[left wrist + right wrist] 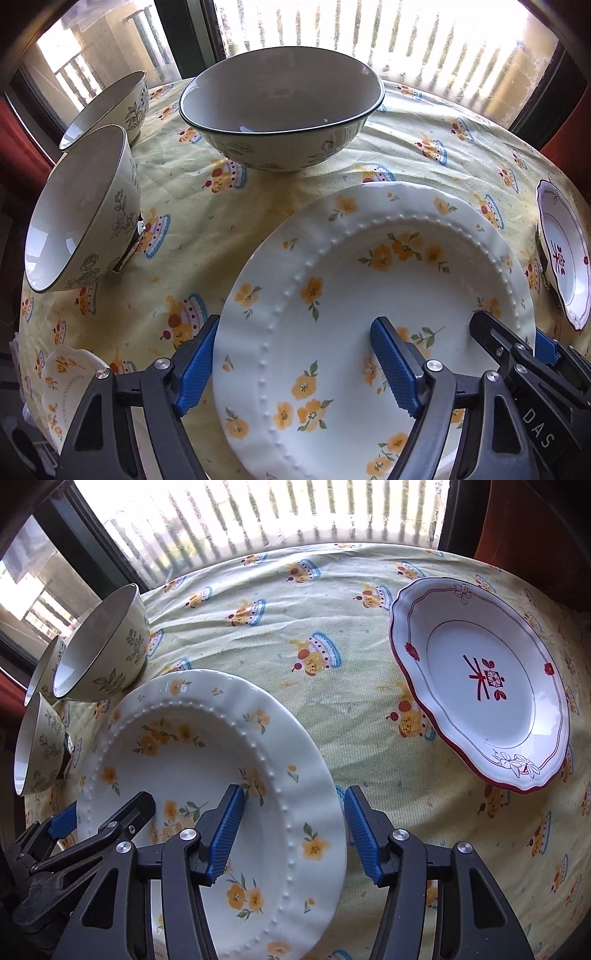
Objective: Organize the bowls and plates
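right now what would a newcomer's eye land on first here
The big yellow-flower plate sits front and centre on the cake-print cloth, with the left gripper straddling one side of its rim and the right gripper the opposite side, jaws not yet pressing. Next comes the red-rimmed plate at the right, then the large bowl by the window.

The big plate (369, 314) is white with orange-yellow flowers and a beaded ring; another plate (480, 686) is white, red-edged, with a red emblem. The bowls (280, 110) are cream with dark rims and leaf drawings, on a pale yellow cloth (295, 635) printed with cakes.
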`<state>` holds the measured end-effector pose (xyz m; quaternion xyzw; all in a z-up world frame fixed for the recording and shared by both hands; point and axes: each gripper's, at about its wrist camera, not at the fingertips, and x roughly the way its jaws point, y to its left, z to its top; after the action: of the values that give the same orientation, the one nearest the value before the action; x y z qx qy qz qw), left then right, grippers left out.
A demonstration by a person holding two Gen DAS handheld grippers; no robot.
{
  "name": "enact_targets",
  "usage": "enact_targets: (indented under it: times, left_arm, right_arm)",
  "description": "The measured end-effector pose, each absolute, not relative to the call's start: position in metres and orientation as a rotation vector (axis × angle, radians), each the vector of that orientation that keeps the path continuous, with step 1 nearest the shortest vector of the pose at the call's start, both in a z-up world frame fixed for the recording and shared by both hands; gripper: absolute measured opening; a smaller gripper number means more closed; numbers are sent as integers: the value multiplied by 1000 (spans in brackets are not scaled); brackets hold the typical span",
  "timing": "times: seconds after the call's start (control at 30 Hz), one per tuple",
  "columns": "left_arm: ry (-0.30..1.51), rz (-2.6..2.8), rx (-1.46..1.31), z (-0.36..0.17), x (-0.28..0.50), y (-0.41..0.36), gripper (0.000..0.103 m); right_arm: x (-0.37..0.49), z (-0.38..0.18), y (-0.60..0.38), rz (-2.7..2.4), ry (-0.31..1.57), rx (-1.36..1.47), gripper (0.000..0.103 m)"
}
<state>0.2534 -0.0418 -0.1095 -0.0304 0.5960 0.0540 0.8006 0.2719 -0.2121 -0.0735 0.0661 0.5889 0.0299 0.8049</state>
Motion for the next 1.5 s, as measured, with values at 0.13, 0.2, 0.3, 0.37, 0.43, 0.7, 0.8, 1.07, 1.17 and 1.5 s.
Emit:
enact_targets:
  times: [0.13,0.2,0.3,0.37,0.43,0.7,0.8,1.07,1.17,1.5]
  left_arm:
    - [1295,106,-73,-109,247,-45,79]
    - [1305,88,-68,-109,243,-50,79]
    - [1313,68,-66,-109,234,-56,79]
    - [1322,59,-66,-110,227,-61,79]
    - [1329,46,-61,-109,219,-65,77]
    - [1345,28,-42,-111,193,-76,78]
    - [1332,39,-9,-110,192,-82,77]
    - [1307,73,10,-108,199,-87,75]
    - [1307,80,16,-107,201,-88,74]
    - [1338,-5,-4,-92,197,-93,73]
  right_arm:
    - [271,-72,-211,54,1266,134,55]
    - [268,-71,-213,39,1274,129,55]
    - [257,-68,-218,22,1278,109,55]
    - [249,-67,-223,10,1282,100,55]
    - [241,-65,-227,4,1288,93,55]
    - [209,-65,-243,11,1314,82,55]
    - [201,-68,-246,15,1326,89,55]
    - [207,-71,-242,32,1308,57,59]
    - [215,-71,-239,35,1321,43,59]
    - [214,-57,-248,4,1305,35,59]
